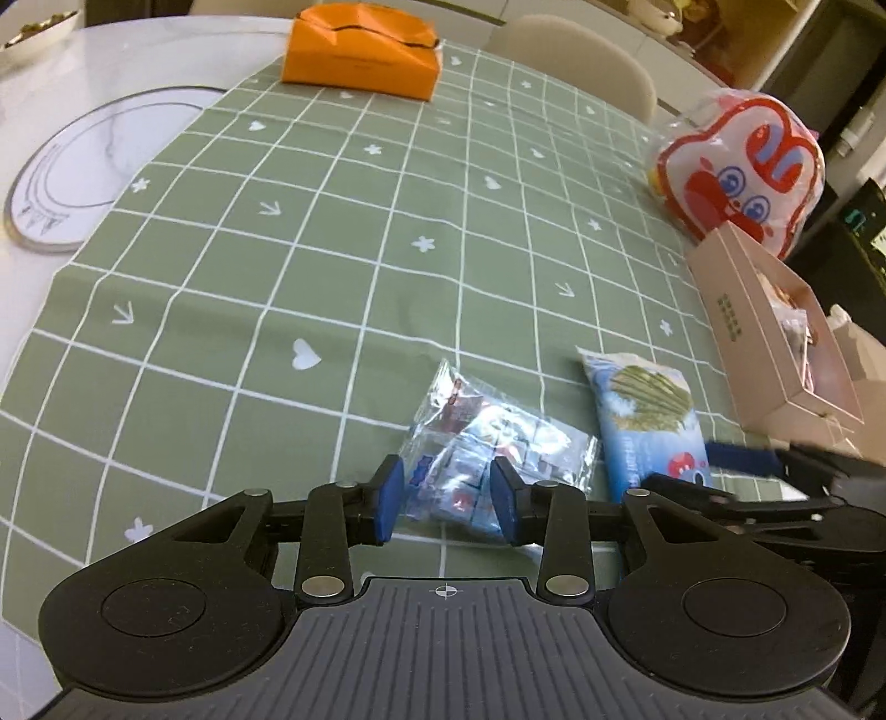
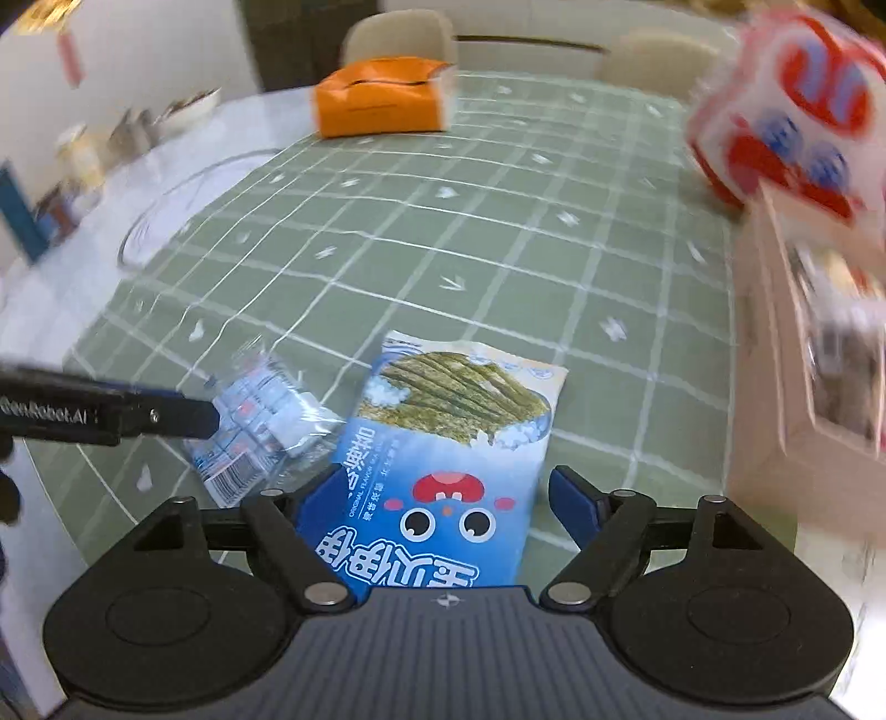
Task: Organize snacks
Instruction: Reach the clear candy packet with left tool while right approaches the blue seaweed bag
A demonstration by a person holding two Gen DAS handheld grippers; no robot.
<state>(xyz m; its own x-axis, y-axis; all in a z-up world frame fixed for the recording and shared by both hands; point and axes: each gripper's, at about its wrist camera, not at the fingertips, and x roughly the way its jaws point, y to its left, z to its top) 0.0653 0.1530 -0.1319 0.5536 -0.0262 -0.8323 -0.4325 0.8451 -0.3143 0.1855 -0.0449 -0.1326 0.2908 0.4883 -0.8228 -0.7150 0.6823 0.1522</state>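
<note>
My left gripper (image 1: pixel 446 501) brackets a clear packet of small sweets (image 1: pixel 493 443), its 2 pads spread, nothing clamped. My right gripper (image 2: pixel 443 504) straddles the blue seaweed snack bag (image 2: pixel 448 443), also unclenched. Both packs lie on the green checked tablecloth (image 1: pixel 332 249). Beyond: a pink box (image 1: pixel 775 332), a red-and-white bag (image 1: pixel 742 171), and farthest, an orange box (image 1: pixel 360 50).

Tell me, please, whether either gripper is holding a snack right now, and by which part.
Neither holds anything. The left gripper is open astride the near end of the clear candy packet; the right gripper is open around the blue seaweed bag's near end.
</note>
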